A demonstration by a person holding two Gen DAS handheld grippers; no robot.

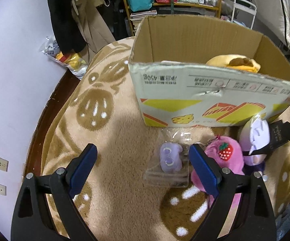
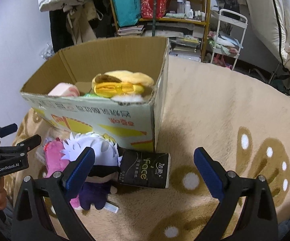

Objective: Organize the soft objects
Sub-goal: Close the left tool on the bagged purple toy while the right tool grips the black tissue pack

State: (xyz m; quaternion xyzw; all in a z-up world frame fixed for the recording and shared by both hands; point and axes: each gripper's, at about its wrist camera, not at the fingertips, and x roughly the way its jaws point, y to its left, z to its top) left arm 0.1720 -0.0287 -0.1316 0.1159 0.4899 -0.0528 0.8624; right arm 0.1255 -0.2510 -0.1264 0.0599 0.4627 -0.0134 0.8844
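An open cardboard box stands on a beige blanket and holds a yellow plush and a pink soft thing. In front of it lie a small purple plush in a clear bag, a pink strawberry plush, a white-haired doll in purple and a black tissue pack. My left gripper is open and empty, just left of the bagged plush. My right gripper is open over the tissue pack.
The blanket has free room to the right of the box and to its left. A wall and a dark wood edge lie at the left. Shelves, hanging coats and a white cart stand behind.
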